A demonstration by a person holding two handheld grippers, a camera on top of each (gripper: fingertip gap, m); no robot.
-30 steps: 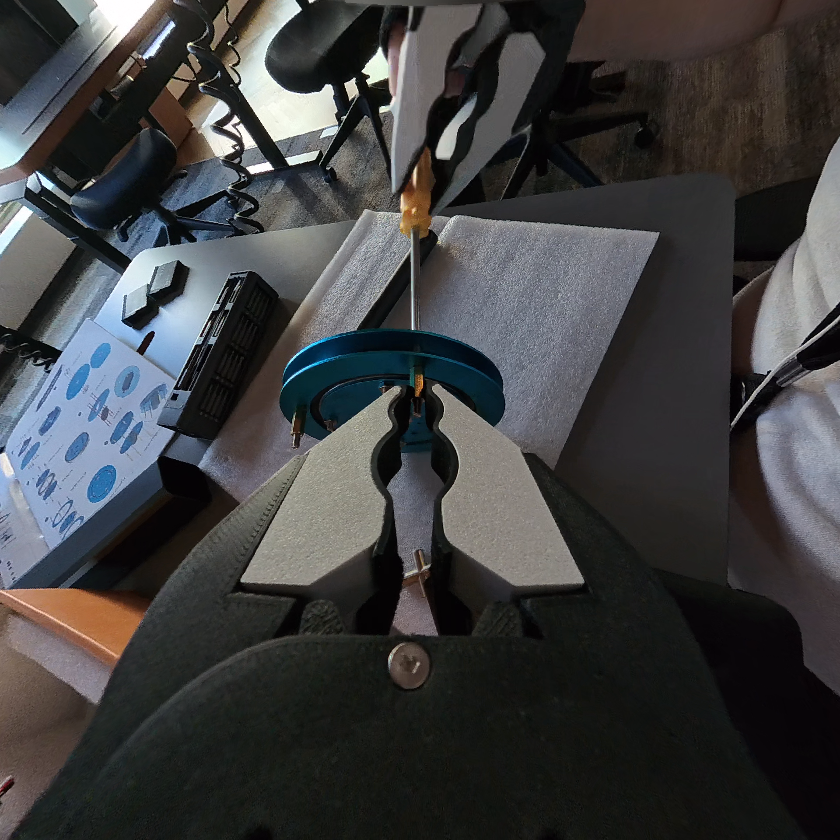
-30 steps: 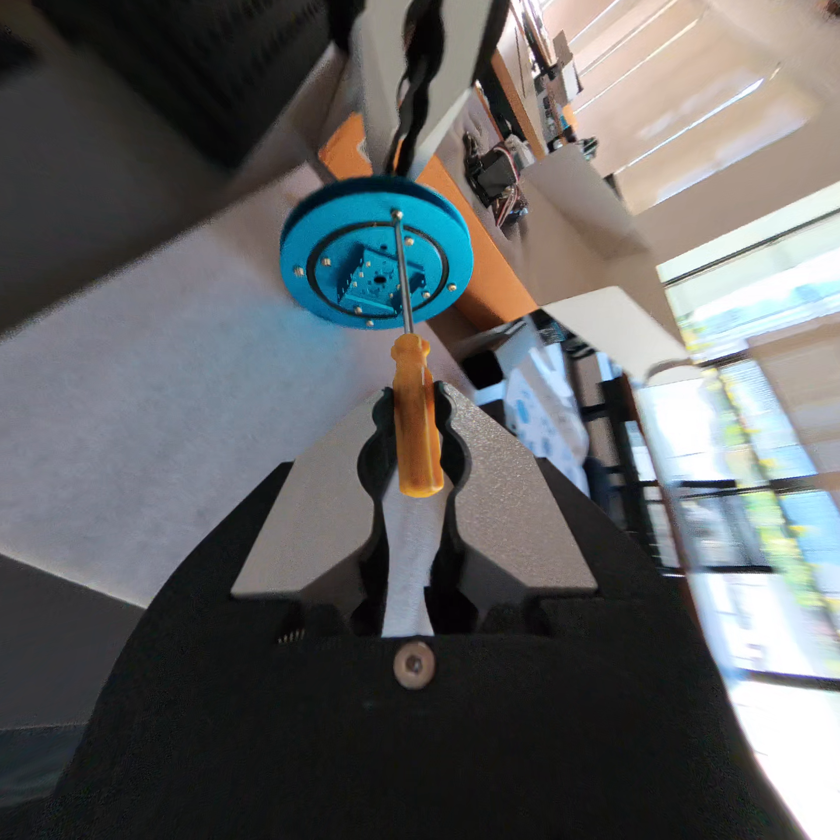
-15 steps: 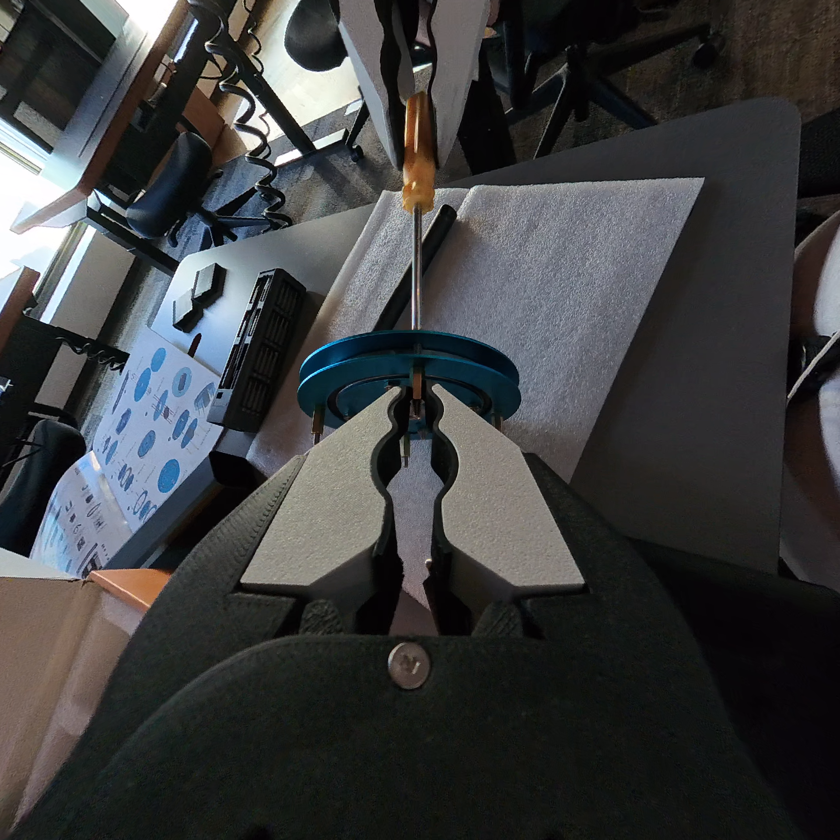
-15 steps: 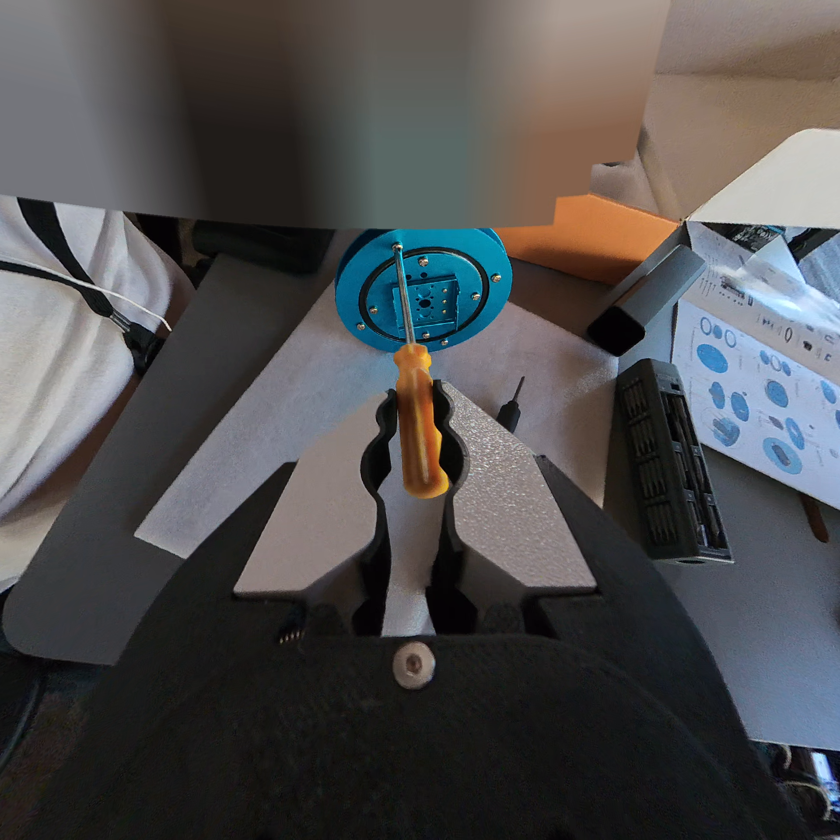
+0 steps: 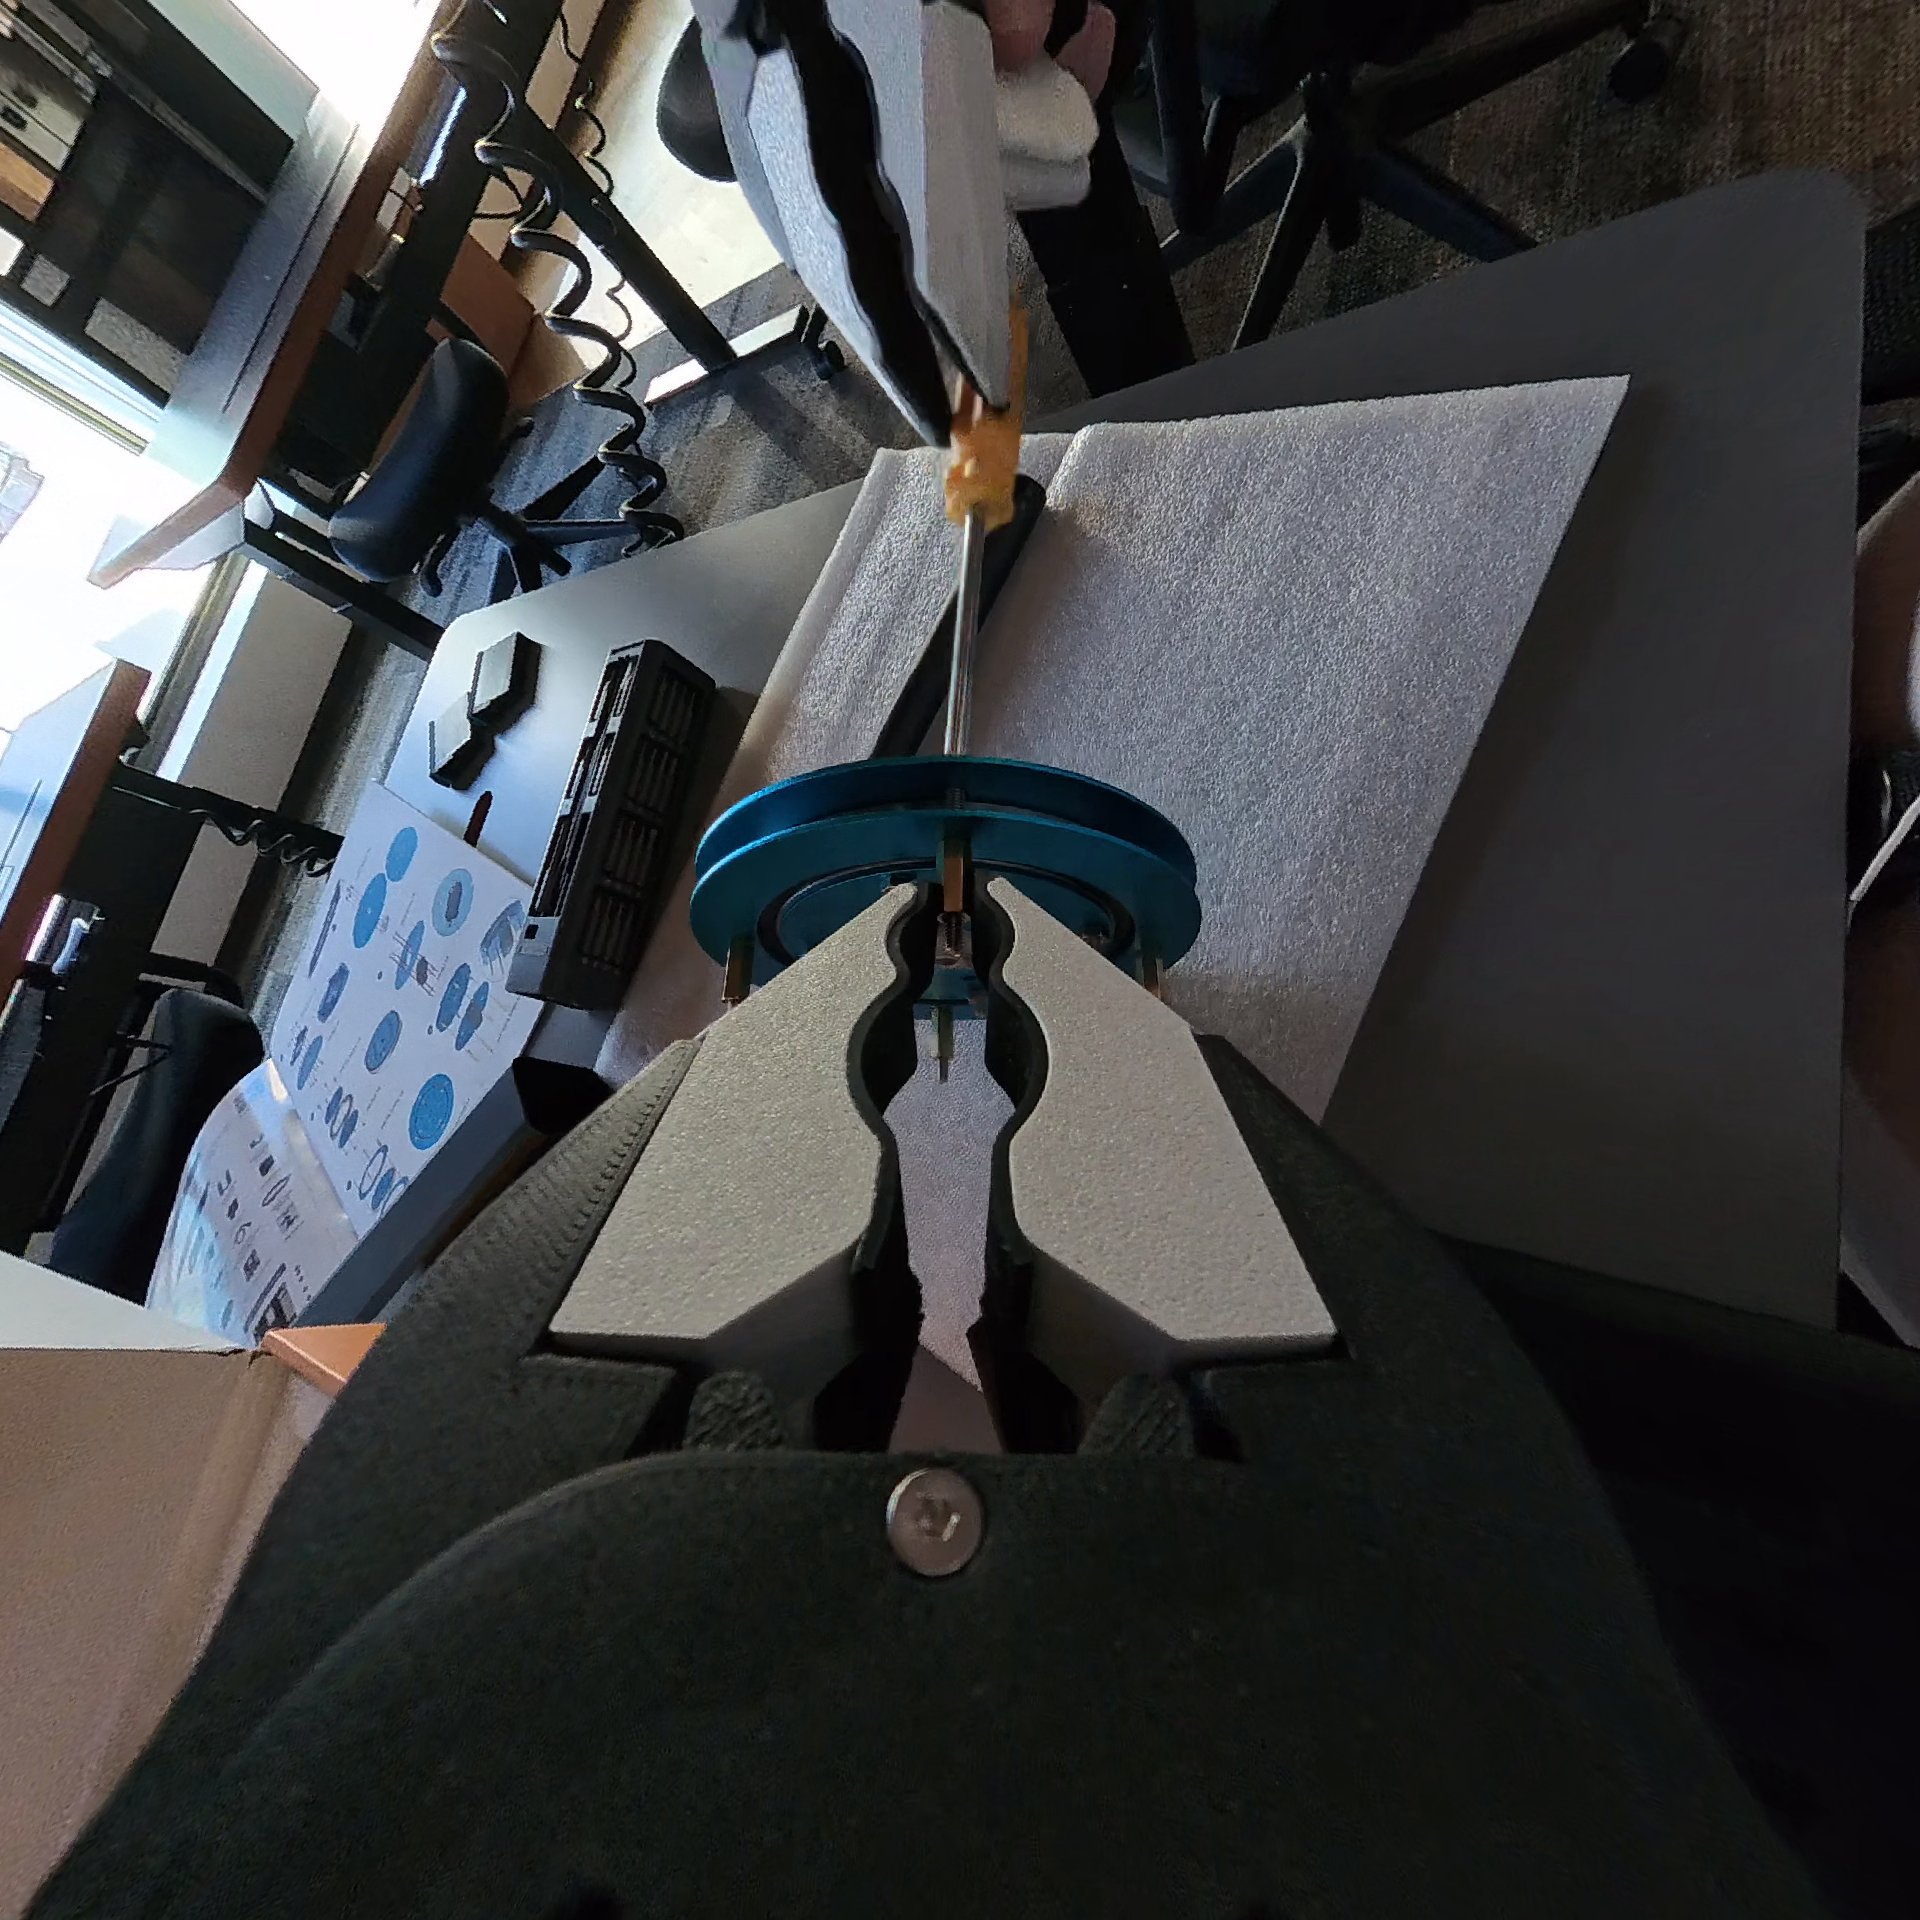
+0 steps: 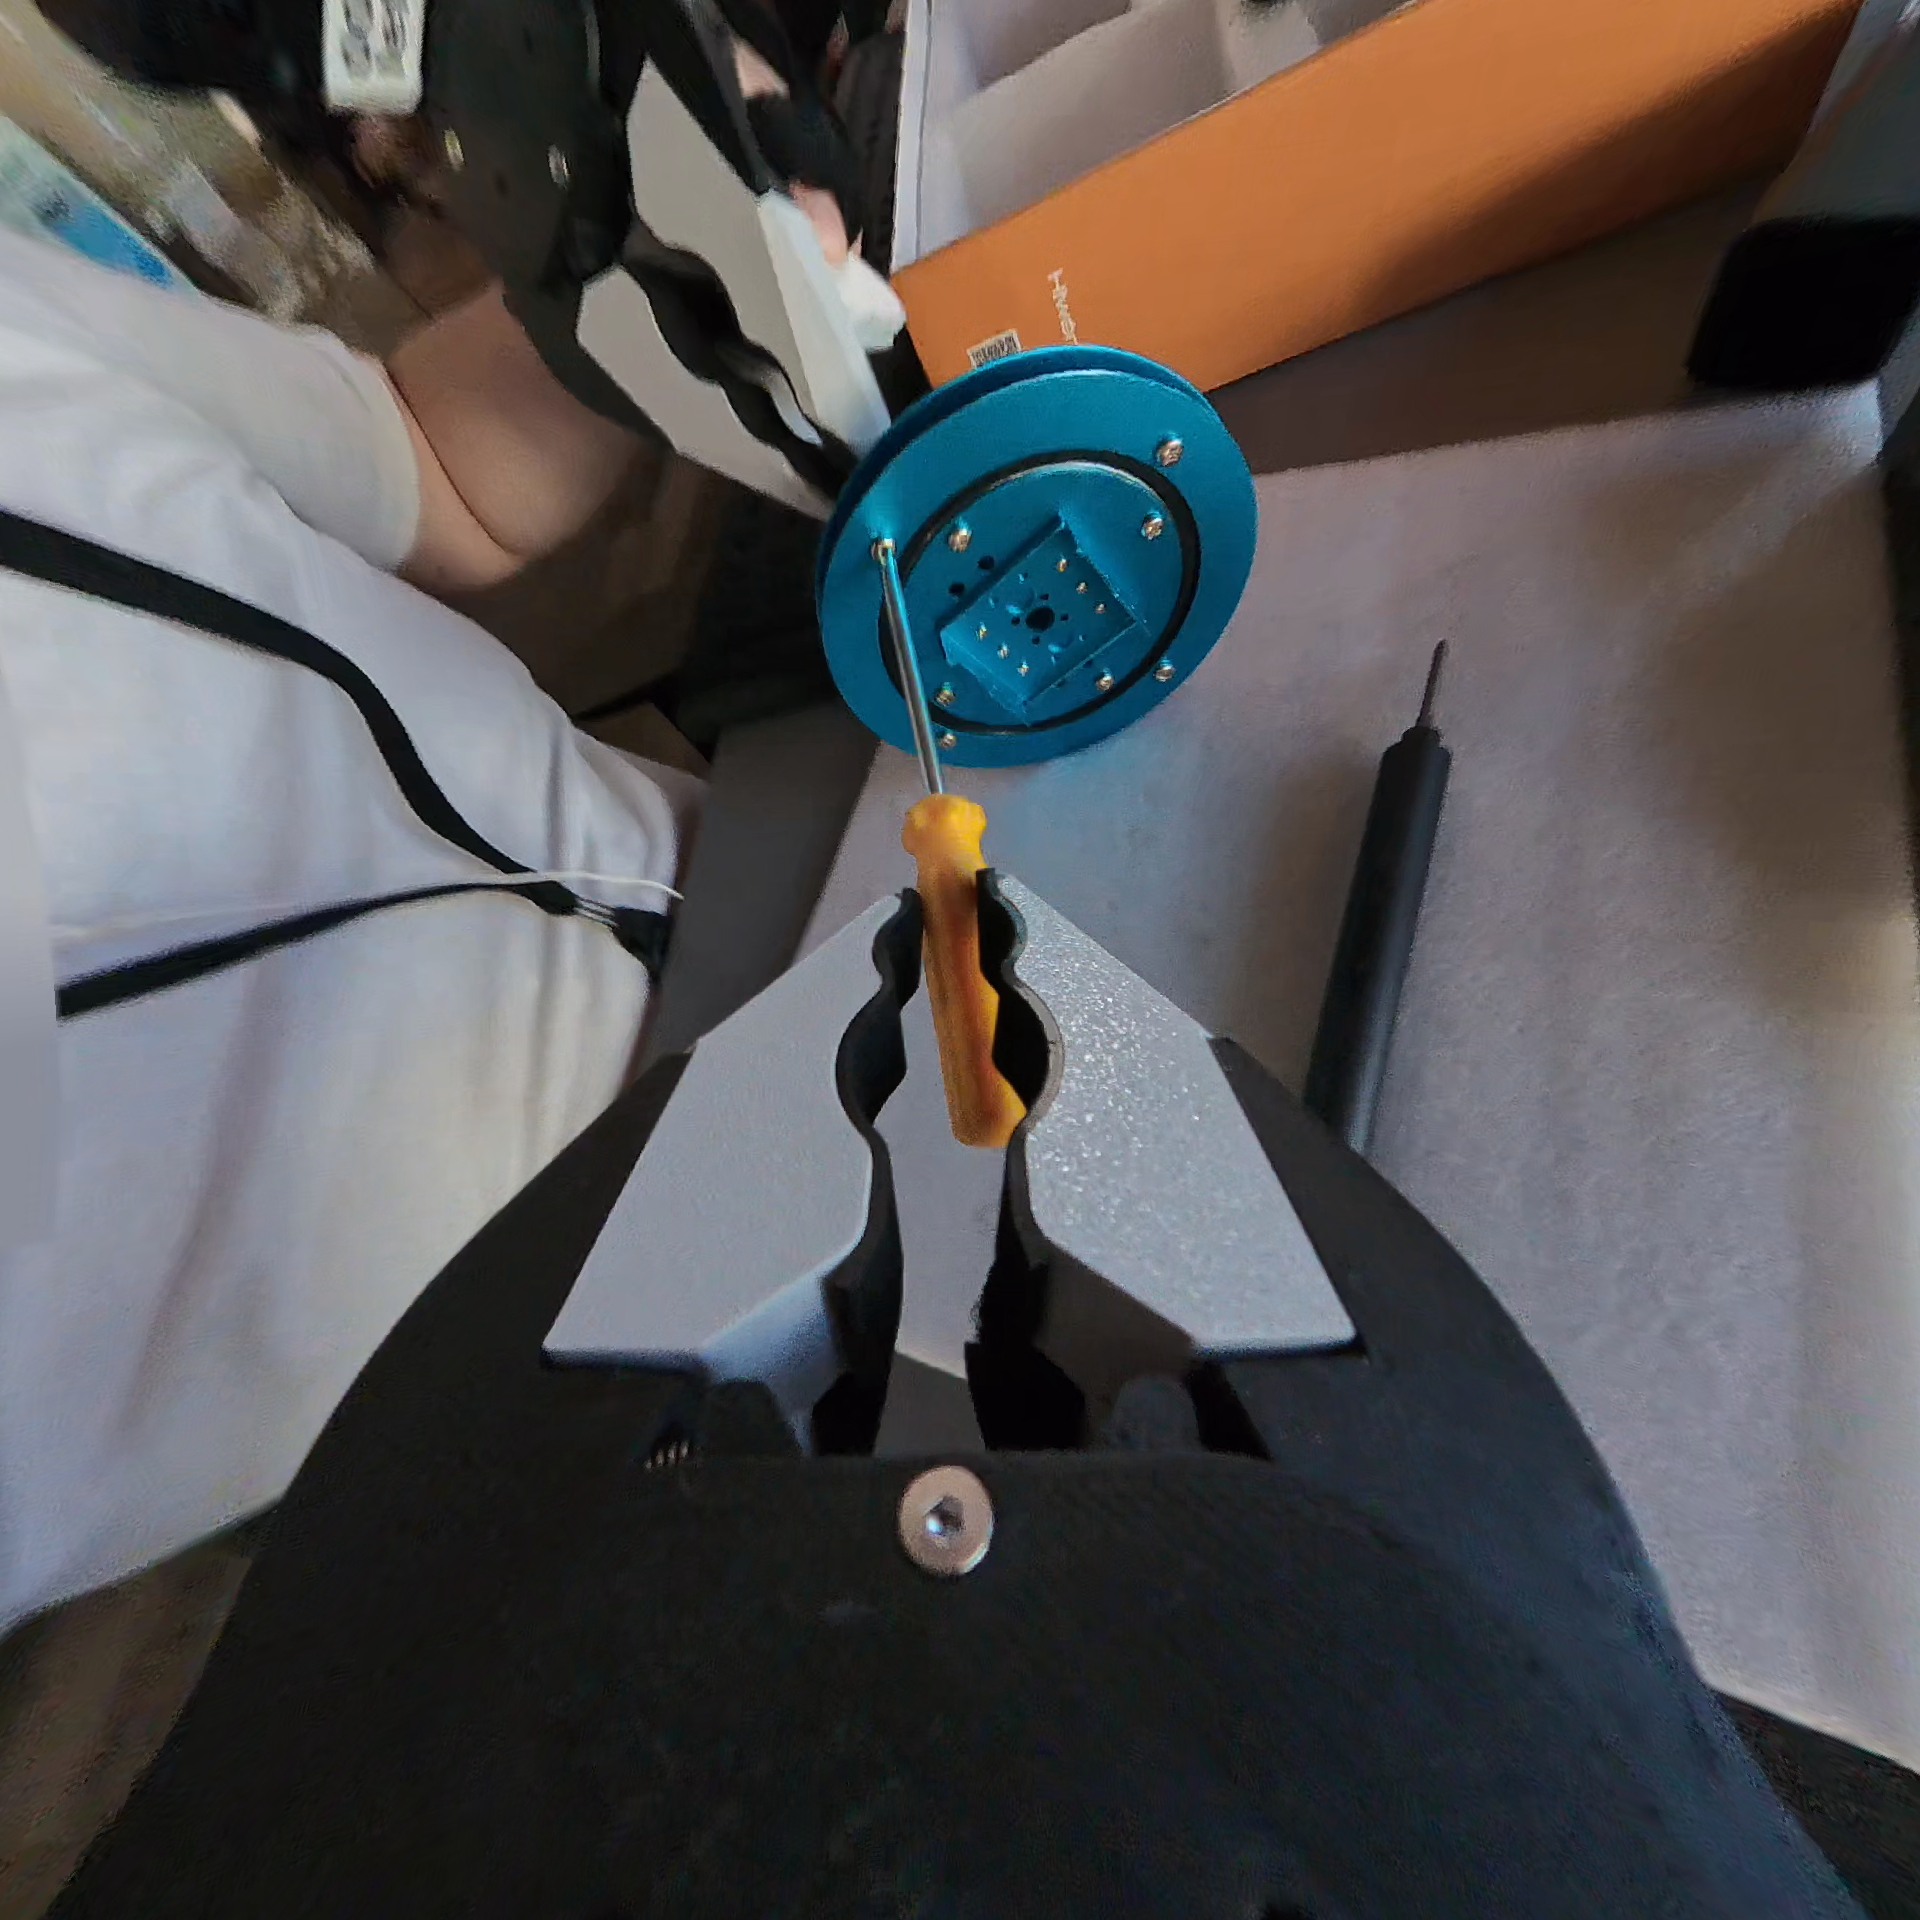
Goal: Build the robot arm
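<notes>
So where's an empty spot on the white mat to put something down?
The white foam mat is bare right of the black screwdriver in the right wrist view. It is crowded where the left gripper holds the blue disc and the right gripper holds the orange screwdriver against it.

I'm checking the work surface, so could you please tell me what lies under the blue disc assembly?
Under the blue disc assembly, held up by the left gripper, lies white foam sheet; the patch directly behind it is hidden.

office | rolling chairs (image 5: 416, 457) | desks with coiled cables (image 5: 582, 312) | carpet floor (image 5: 1558, 135) | bright window (image 5: 62, 499)
</notes>
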